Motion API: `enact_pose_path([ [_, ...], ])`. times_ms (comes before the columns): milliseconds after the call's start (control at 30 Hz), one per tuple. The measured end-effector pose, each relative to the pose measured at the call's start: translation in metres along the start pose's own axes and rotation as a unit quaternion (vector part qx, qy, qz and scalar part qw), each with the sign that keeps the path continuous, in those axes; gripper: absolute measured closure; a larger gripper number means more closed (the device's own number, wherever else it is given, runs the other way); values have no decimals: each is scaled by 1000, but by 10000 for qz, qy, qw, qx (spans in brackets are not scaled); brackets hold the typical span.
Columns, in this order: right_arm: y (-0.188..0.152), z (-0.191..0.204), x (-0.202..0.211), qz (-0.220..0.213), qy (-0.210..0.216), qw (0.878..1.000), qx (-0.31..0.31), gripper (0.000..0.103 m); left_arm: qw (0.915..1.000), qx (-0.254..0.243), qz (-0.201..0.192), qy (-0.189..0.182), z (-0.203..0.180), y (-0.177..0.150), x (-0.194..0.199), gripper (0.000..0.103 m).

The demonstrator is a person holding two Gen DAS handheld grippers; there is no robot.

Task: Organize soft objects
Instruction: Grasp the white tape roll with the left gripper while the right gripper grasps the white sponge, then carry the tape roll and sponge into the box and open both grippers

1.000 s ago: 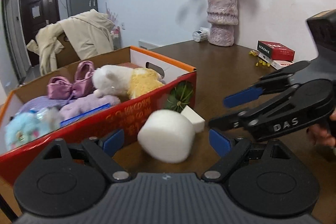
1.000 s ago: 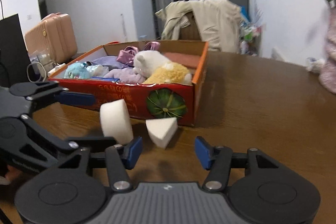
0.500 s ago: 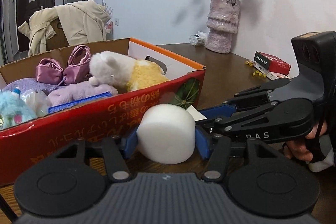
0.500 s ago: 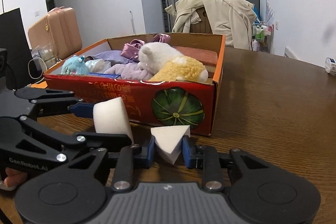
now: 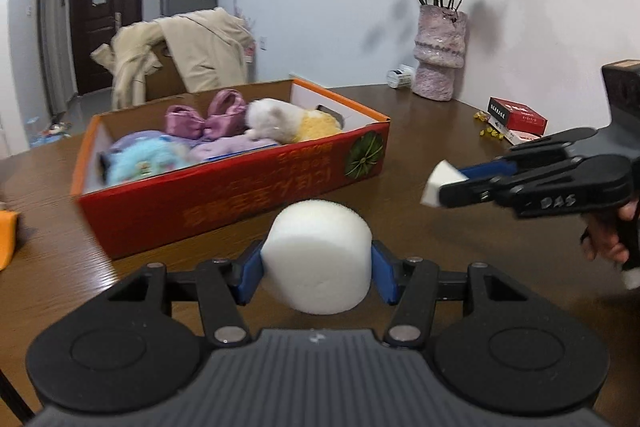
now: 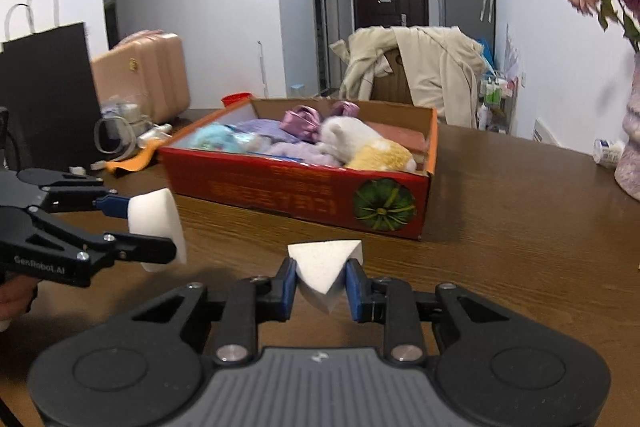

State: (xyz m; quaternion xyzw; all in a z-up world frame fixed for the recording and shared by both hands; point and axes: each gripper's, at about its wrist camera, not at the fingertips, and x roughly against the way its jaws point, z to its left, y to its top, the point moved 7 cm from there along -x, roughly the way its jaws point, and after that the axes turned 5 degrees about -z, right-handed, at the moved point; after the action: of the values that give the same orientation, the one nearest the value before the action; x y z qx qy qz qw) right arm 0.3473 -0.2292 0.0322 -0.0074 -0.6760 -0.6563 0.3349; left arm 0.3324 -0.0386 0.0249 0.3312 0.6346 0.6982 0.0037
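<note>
My left gripper (image 5: 318, 267) is shut on a white foam cylinder (image 5: 318, 261), lifted above the brown table (image 5: 440, 227). My right gripper (image 6: 322, 279) is shut on a white foam wedge (image 6: 322, 265), also off the table. Each gripper shows in the other's view: the right gripper (image 5: 436, 187) with the wedge (image 5: 438, 181) at the right, the left gripper (image 6: 144, 223) with the cylinder (image 6: 156, 227) at the left. Ahead of both stands a red cardboard box (image 5: 240, 187) (image 6: 304, 187) holding several plush toys and a pink satin bow (image 5: 204, 115).
A pink vase of dried roses (image 5: 440, 51), a small white bottle (image 5: 400, 77) and red packets (image 5: 516, 115) stand at the table's back right. A black paper bag (image 6: 48, 91) and an orange cloth (image 6: 132, 159) lie left of the box. A coat-draped chair (image 6: 416, 75) stands behind.
Both grippers closed on their foam pieces beside the box, then lifted them and drew back from the box, which now looks farther away.
</note>
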Motion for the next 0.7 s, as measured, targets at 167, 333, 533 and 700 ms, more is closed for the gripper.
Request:
enact_pose_path([
  [167, 1, 26, 38, -125, 95, 9999, 68, 77, 9992, 100, -184, 347, 5, -1, 52, 47],
  [333, 8, 43, 68, -225, 132, 9995, 197, 77, 9964, 240, -495, 647, 22, 12, 96, 46],
  [533, 31, 41, 63, -274, 156, 9994, 154, 77, 9925, 495, -572, 962, 63, 25, 101, 46],
  [700, 41, 35, 21, -192, 184, 9996, 80, 77, 9877, 862, -763, 1057, 101, 48, 79, 46],
])
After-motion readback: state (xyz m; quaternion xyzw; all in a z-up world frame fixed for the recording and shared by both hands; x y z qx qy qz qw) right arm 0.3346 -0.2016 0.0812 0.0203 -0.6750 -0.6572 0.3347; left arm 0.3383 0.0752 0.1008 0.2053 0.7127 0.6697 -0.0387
